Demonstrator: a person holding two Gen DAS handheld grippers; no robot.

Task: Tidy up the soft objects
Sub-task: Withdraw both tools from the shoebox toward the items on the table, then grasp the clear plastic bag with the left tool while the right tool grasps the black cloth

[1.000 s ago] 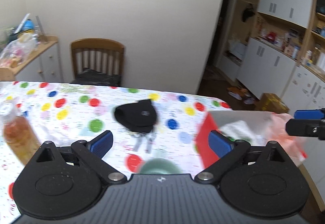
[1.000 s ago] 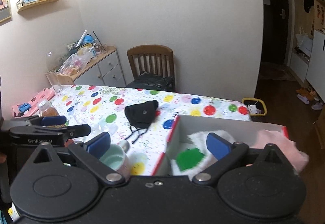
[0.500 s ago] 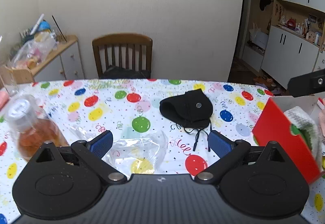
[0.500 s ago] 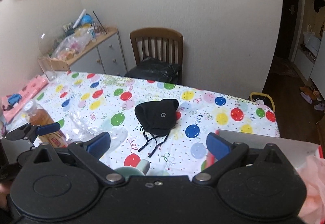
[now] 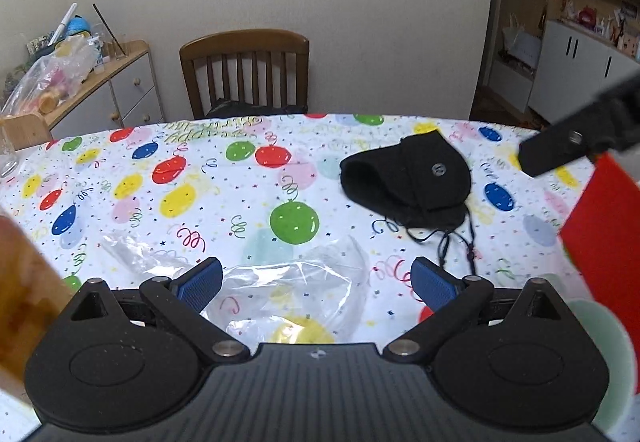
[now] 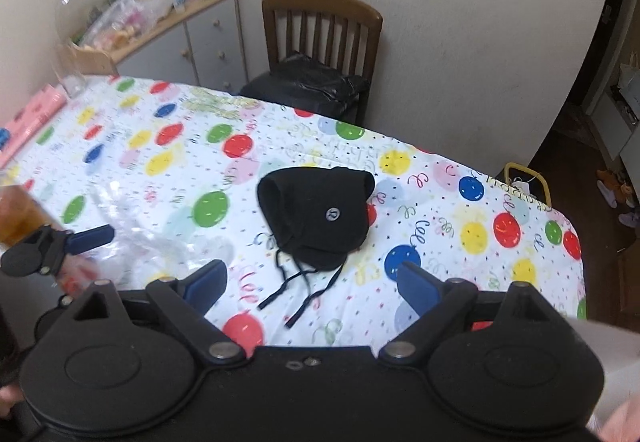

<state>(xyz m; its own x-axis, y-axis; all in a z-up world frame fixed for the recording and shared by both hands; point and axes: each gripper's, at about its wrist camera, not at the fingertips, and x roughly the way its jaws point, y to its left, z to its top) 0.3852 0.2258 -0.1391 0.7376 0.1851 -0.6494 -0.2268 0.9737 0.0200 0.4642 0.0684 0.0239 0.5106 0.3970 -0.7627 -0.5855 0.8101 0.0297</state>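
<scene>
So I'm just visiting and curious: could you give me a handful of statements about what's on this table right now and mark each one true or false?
1. The black fabric pouch lies flat on the balloon-print tablecloth. True.
2. The right gripper is clamped on the pouch. False: its jaws have just been closing a little but stand open, with only the pouch's cords between them.
3. A crumpled clear plastic bag lies in front of the left gripper. True.
4. The wooden chair at the far side has an empty seat. False: something dark and black lies on it.
5. The left gripper holds the plastic bag. False: its jaws are open.
</scene>
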